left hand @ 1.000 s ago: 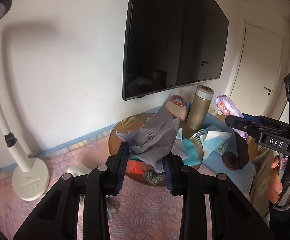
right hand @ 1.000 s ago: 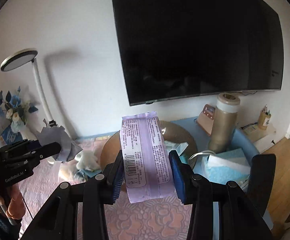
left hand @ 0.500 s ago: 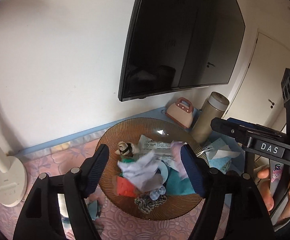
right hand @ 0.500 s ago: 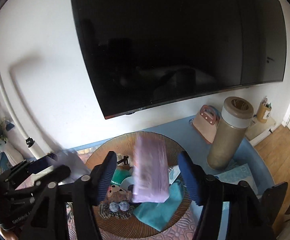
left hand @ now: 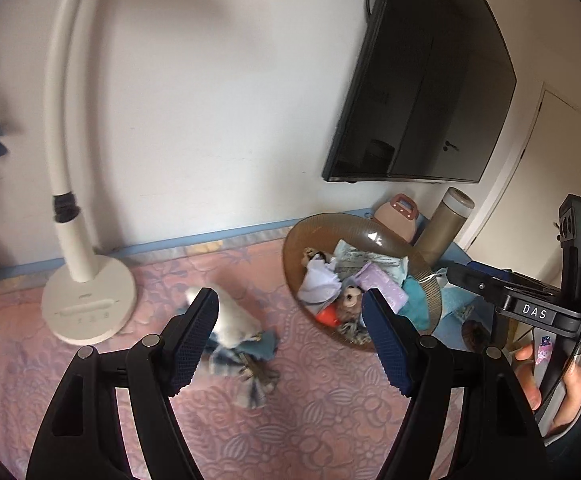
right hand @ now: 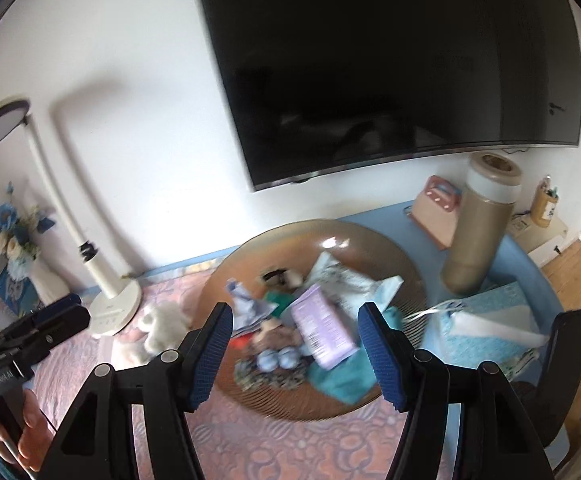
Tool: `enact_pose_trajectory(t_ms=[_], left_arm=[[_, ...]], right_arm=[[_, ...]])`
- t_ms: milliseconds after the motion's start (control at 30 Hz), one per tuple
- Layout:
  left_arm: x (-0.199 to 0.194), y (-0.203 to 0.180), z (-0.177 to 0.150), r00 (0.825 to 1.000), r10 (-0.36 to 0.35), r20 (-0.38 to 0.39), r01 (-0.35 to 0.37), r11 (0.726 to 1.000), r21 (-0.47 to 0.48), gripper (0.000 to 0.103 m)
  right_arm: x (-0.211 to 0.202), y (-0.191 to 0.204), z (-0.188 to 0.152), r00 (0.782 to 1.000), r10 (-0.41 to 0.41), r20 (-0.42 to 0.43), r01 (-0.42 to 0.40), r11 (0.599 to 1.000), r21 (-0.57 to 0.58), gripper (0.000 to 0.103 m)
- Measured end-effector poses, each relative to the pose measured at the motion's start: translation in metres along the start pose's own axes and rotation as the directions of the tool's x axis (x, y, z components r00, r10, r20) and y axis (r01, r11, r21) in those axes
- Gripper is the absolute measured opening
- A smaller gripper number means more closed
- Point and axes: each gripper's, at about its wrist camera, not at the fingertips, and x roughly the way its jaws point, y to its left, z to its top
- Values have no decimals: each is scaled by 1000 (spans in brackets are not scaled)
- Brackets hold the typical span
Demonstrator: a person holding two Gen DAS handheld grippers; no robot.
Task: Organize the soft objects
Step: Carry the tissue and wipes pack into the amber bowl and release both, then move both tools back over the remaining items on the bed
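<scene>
Here, my left gripper hangs wide open and empty above the pink patterned quilted worktop, its blue pads either side of a white fluffy soft toy lying on a blue checked cloth. My right gripper is likewise spread wide with nothing in it, poised over the round amber ribbed glass bowl. In that bowl lie the lilac plastic tissue pack, a pale lavender crumpled cloth, a teal cloth and a small brown plush bear, heaped together. Just beside the bowl stand a tall tan cylindrical flask and a pink toy-like case; a white desk lamp stands well apart.
</scene>
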Motion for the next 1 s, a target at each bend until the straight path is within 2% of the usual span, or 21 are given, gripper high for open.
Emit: enact_pose_trajectory(t_ms=[167, 300, 467, 633, 767, 833, 900, 933, 1000], left_arm=[[-40, 40, -37, 996, 93, -2, -93, 995, -45, 73], [-47, 72, -65, 995, 98, -36, -102, 987, -123, 73], [-27, 94, -107, 980, 168, -103, -181, 975, -131, 73], [7, 100, -147, 959, 235, -158, -251, 964, -84, 73], [23, 104, -163, 955, 219, -199, -239, 968, -80, 73], [25, 109, -164, 954, 208, -215, -233, 967, -102, 73], [25, 115, -165, 959, 189, -211, -220, 966, -133, 73], [26, 118, -166, 961, 178, -214, -211, 967, -144, 73], [24, 119, -166, 964, 164, -208, -198, 968, -153, 74]], right_arm=[[9, 52, -35, 997, 76, -34, -79, 994, -76, 67], [26, 89, -64, 991, 104, -83, -114, 985, -126, 67], [51, 113, -101, 980, 122, -155, -144, 980, -135, 67], [87, 117, -144, 967, 133, -219, -164, 978, -129, 67], [106, 112, -168, 961, 129, -244, -165, 977, -132, 67], [107, 109, -169, 960, 142, -241, -175, 977, -121, 68], [103, 107, -167, 965, 148, -216, -177, 977, -119, 74], [104, 105, -168, 968, 138, -212, -164, 980, -113, 85], [106, 104, -168, 970, 112, -216, -138, 984, -109, 88]])
